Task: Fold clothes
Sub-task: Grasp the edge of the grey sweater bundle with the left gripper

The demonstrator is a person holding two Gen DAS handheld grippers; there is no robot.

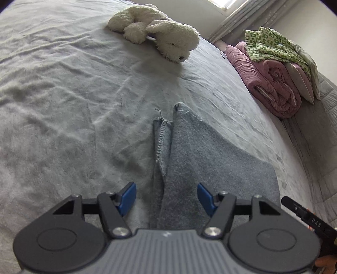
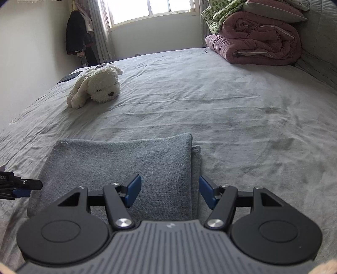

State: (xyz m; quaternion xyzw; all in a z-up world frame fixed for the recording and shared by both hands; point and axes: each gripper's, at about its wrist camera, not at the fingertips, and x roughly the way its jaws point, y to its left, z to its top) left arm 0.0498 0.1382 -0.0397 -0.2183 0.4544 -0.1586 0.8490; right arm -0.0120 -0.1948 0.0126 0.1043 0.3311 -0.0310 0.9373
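Observation:
A grey-blue knit garment (image 1: 200, 151) lies folded into a flat rectangle on the grey bedsheet (image 1: 63, 105). My left gripper (image 1: 166, 198) hovers over its left end, where a stitched seam edge and a loose thread show. Its blue pads stand wide apart and press on nothing. In the right wrist view the same garment (image 2: 126, 160) lies flat, and its right edge runs between the fingers of my right gripper (image 2: 170, 191). That gripper is open too, just above the cloth. Each gripper shows at the edge of the other's view: the right gripper (image 1: 305, 217) and the left gripper (image 2: 21, 186).
A white plush dog (image 2: 99, 86) lies on the bed beyond the garment. A rolled pink duvet (image 2: 259, 38) with a green patterned blanket (image 2: 219, 14) and pillows is stacked at the head of the bed. Dark jackets (image 2: 75, 33) hang by the window curtain.

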